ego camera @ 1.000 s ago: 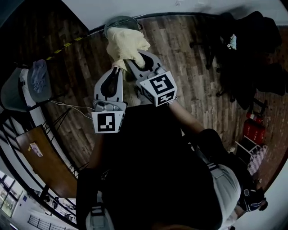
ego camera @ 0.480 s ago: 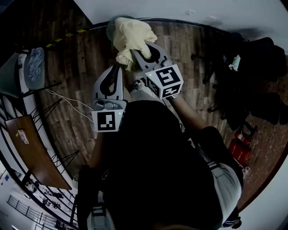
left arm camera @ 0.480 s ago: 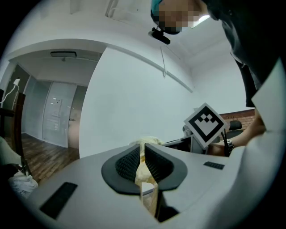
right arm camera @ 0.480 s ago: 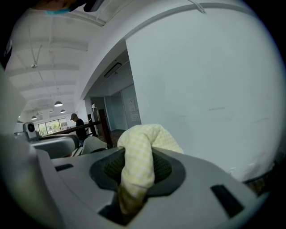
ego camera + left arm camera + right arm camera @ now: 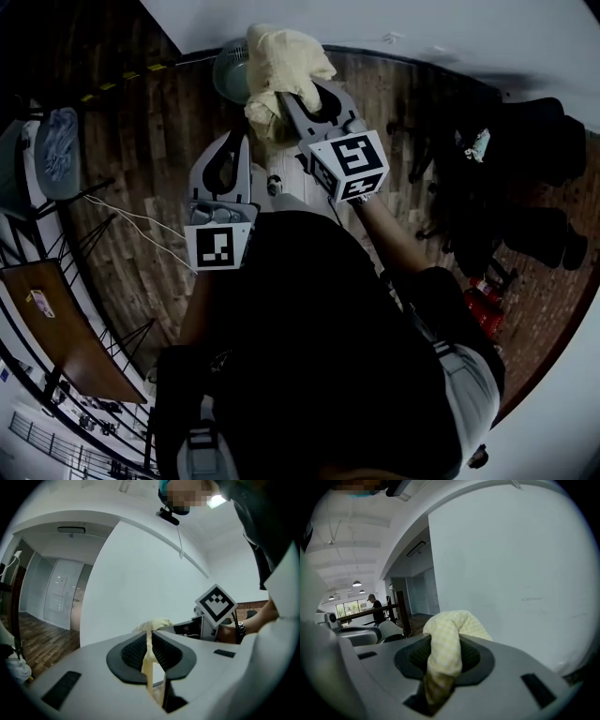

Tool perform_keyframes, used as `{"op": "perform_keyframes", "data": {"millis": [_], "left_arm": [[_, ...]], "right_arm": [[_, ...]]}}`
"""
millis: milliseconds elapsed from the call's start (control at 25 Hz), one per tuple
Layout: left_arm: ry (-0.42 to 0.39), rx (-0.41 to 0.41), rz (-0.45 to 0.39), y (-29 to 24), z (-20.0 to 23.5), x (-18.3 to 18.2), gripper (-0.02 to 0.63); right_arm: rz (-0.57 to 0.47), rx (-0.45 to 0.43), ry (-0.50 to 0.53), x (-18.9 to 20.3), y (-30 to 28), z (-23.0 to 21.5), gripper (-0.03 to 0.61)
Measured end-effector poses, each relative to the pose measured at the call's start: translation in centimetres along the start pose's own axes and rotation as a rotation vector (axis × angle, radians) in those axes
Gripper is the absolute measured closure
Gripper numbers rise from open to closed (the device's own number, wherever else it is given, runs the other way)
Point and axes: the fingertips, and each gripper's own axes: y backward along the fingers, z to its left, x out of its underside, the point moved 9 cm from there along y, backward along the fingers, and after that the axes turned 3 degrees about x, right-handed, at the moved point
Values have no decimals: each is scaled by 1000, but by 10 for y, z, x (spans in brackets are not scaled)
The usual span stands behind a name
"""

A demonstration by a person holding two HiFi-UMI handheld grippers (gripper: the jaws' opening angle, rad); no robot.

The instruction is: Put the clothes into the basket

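A pale yellow checked cloth (image 5: 281,66) hangs bunched between both grippers, just above and to the right of the round grey basket (image 5: 228,73) that stands on the wood floor by the white wall. My left gripper (image 5: 246,134) is shut on a thin edge of the cloth (image 5: 149,654). My right gripper (image 5: 284,94) is shut on a thick fold of the cloth (image 5: 444,641), which bulges over its jaws. In the left gripper view, the right gripper's marker cube (image 5: 215,604) shows close by on the right. Most of the basket is hidden behind the cloth.
A chair with a bluish cloth (image 5: 49,150) stands at the left, with a wooden table (image 5: 66,328) below it and a cable (image 5: 122,216) across the floor. Dark chairs and bags (image 5: 525,187) crowd the right. A person (image 5: 373,606) stands far off.
Both grippers have carried the cloth further toward the white wall. The basket now shows at the cloth's left instead of straight behind it. Both grips are unchanged.
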Motion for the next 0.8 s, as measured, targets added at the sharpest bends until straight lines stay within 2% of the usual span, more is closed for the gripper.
{"op": "perform_keyframes", "data": {"millis": [560,800], "left_arm": [[35,29,12,-79,103,-19,574],[29,10,29,-76,115,-16,574]], "right_arm": [[22,75,38,-44,-119,-28,463],[20,107,25,-36,-139,-36,463]]}}
